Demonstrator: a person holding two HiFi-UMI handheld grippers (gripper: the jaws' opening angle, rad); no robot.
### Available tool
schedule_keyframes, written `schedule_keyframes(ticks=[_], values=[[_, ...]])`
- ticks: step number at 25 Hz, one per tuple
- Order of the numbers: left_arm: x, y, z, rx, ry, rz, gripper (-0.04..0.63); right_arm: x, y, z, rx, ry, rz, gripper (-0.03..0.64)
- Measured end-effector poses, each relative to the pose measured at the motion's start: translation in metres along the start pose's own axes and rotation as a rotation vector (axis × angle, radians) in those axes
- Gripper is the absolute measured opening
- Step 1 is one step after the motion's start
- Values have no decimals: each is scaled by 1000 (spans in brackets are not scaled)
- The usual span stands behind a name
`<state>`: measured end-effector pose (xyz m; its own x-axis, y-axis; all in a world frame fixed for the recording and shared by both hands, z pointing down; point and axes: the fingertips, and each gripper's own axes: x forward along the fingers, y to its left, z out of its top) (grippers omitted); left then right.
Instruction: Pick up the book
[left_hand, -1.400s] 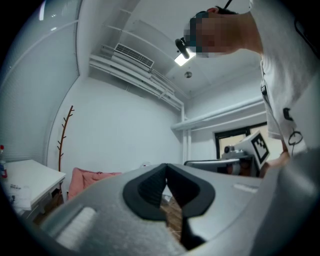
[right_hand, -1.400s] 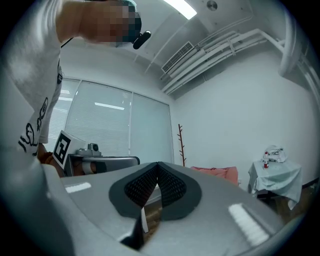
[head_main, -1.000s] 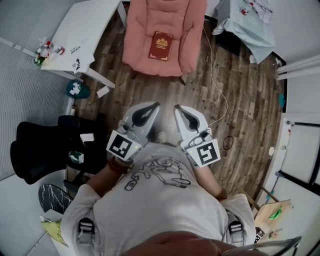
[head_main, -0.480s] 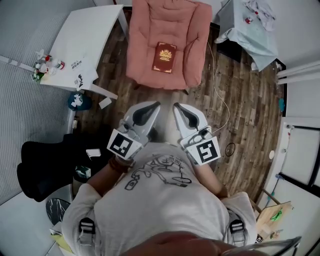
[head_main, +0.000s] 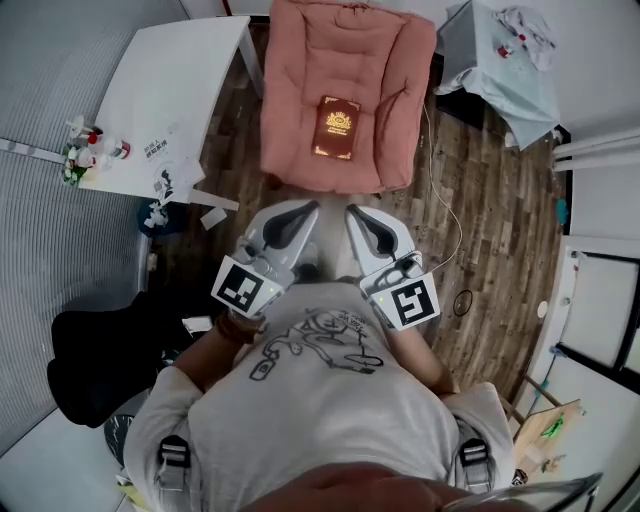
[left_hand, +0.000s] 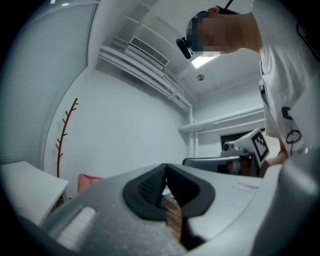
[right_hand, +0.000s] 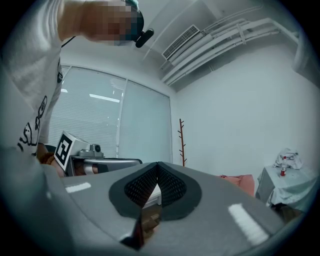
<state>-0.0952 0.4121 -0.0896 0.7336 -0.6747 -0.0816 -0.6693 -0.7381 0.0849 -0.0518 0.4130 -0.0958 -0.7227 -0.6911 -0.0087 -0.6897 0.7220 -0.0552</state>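
Note:
A dark red book (head_main: 337, 128) with gold print lies flat on the seat of a pink padded chair (head_main: 400, 90), seen in the head view. My left gripper (head_main: 313, 210) and right gripper (head_main: 350, 211) are held side by side at chest height, pointing level toward the chair, well short of it. Both are shut with nothing between their jaws. In the left gripper view the jaws of my left gripper (left_hand: 166, 167) meet at the tips; in the right gripper view my right gripper (right_hand: 157, 164) is likewise closed.
A white table (head_main: 165, 90) with small bottles (head_main: 85, 150) stands left of the chair. A pale blue cloth-covered stand (head_main: 505, 60) is at the right. A white cable (head_main: 440, 190) trails over the wood floor. A black chair (head_main: 95, 355) sits at my lower left.
The chair and book have come closer and lower in the head view as I walked forward. Both grippers kept their place before my chest, still shut.

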Motion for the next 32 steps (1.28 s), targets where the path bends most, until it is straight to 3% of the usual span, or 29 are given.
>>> schedule_keyframes(ticks=[19, 32], values=[[42, 72, -29, -50, 55, -14, 5, 65, -57, -28, 21, 55, -38, 6], [165, 113, -39, -58, 82, -10, 5, 97, -184, -28, 36, 44, -42, 6]])
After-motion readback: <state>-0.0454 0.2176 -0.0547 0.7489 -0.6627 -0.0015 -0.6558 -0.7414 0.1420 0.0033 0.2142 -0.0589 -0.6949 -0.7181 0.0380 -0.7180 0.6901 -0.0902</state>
